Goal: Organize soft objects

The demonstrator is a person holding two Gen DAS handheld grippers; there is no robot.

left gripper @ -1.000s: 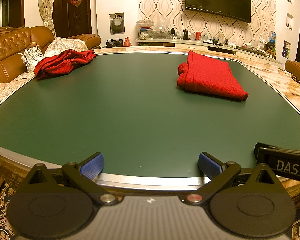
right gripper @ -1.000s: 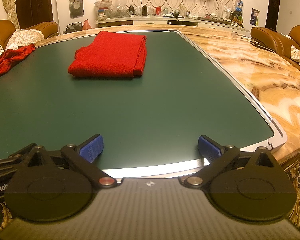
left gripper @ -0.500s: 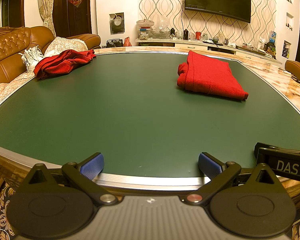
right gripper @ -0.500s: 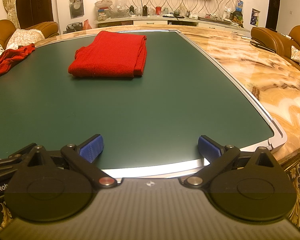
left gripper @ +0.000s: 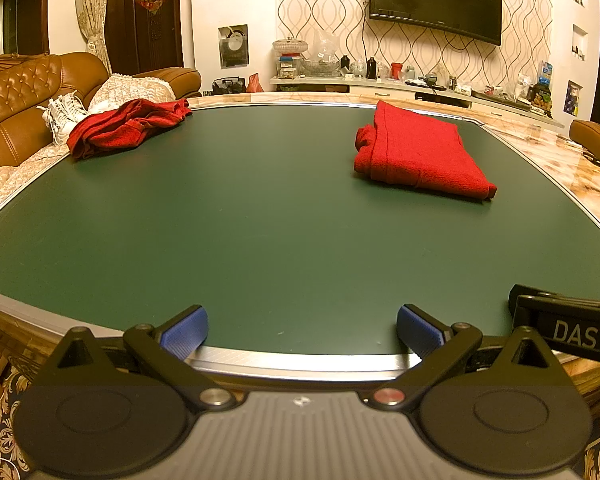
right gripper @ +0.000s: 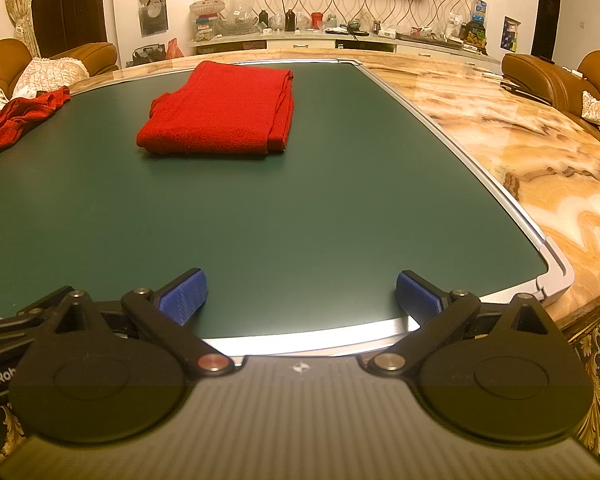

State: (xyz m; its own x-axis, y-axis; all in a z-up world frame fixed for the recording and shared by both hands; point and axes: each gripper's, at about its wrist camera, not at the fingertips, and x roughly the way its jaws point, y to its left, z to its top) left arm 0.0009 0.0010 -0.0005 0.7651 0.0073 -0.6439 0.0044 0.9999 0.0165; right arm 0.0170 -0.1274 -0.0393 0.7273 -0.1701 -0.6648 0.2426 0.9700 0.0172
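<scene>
A folded red cloth (left gripper: 420, 156) (right gripper: 224, 116) lies on the far right part of the green mat (left gripper: 260, 220) (right gripper: 280, 200). A crumpled red cloth (left gripper: 124, 126) (right gripper: 16, 120) sits at the mat's far left corner. My left gripper (left gripper: 302, 330) hovers open over the mat's near edge, with nothing between its blue pads. My right gripper (right gripper: 300, 294) is open too, at the near edge, far from both cloths. The right gripper's side (left gripper: 568, 326) shows at the right of the left wrist view.
The mat has a silver frame (right gripper: 556, 276) on a marble-topped table (right gripper: 520, 152). A brown leather sofa (left gripper: 16, 100) with white shoes (left gripper: 62, 114) and a cushion stands to the left. More armchairs (right gripper: 540, 76) stand at the right, and a cluttered sideboard (left gripper: 380, 76) lines the back wall.
</scene>
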